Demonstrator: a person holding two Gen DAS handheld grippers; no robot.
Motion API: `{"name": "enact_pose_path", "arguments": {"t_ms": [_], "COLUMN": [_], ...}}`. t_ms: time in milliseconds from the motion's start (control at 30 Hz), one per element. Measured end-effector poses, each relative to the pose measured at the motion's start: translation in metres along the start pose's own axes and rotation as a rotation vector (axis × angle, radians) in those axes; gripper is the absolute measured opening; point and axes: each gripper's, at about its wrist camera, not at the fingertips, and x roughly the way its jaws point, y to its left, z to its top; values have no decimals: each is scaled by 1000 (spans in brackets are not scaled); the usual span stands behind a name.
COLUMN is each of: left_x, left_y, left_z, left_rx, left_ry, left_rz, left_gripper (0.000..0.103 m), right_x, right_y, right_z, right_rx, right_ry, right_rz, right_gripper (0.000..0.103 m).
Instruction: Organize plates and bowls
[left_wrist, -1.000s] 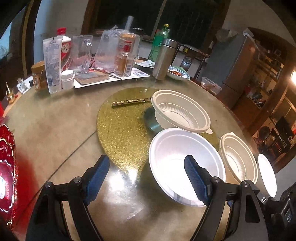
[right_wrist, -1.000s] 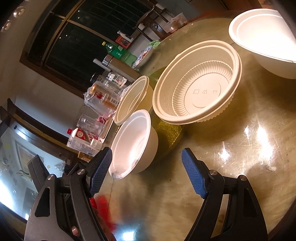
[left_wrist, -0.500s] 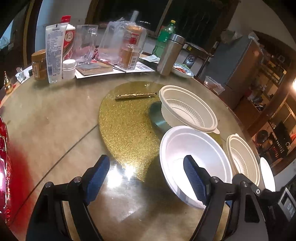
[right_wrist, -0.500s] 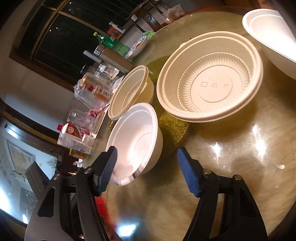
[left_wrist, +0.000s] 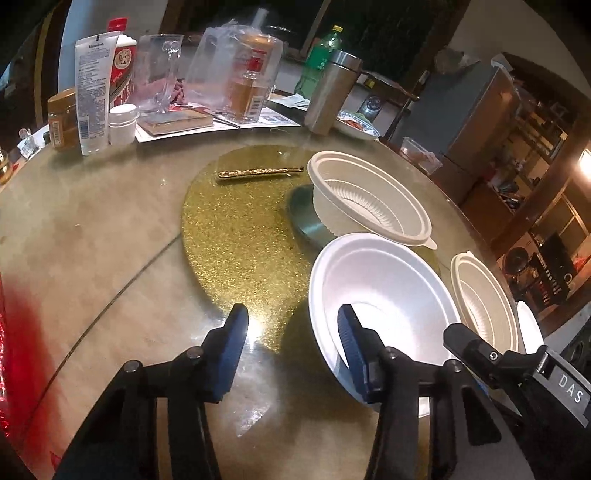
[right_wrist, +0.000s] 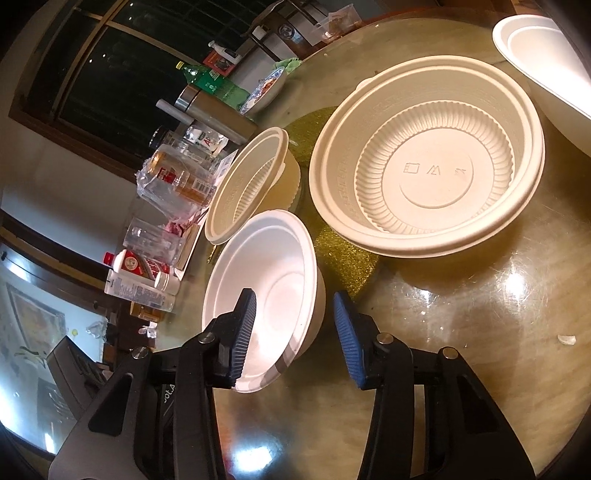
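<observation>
A white foam bowl (left_wrist: 384, 295) stands on the glass table (left_wrist: 92, 240), at the near edge of the gold disc. My left gripper (left_wrist: 291, 321) straddles its near left rim: the right pad (left_wrist: 349, 347) is inside the bowl and the left pad (left_wrist: 232, 350) stands outside, apart from the wall. Its jaws are closing. My right gripper (right_wrist: 295, 306) straddles the same white foam bowl (right_wrist: 269, 266) from the other side, with one finger inside and one outside. Those jaws are closing too, with a small gap still showing at the pads.
A ribbed beige bowl (left_wrist: 369, 199) sits on the gold glitter disc (left_wrist: 240, 229). A second beige bowl (right_wrist: 428, 155) and another white bowl (right_wrist: 543, 55) stand further right. A gold stick (left_wrist: 258, 172) lies on the disc. Bottles, a steel flask (left_wrist: 332, 92) and jars crowd the far edge.
Both grippers' jaws have narrowed. The right gripper has come closer to the white foam bowl, and its left finger now sits inside the rim.
</observation>
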Motion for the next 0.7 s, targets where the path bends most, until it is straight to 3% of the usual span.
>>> {"name": "enact_pose_path", "arguments": {"t_ms": [133,167,233,300,367,700], "left_x": [3,3,6,8,10,5], "left_y": [-3,-4,-5,-7,-8,-12], "left_z": [-1,-2,-2,-3,-4,-5], "left_rx": [18,23,32,43,50,93], "left_ry": [9,13,25,43,51,38], "left_rz": [-15,-16,-19,-24,-27,-28], "left_gripper": [38,32,29,17,14,11], "right_x": [3,4,4,5,6,6], "right_y": [-2,-2,-2,-1,-1,-4], "right_z": [-1,-2,-2,-3,-4,-5], "right_rx": [2,-1,-6,-15,-19,-18], "right_ry": [17,20,21,27,32,34], "right_rz": [-6,-10,-17,-26,-30,-47], "right_gripper": [31,27,25,19,18,13]}}
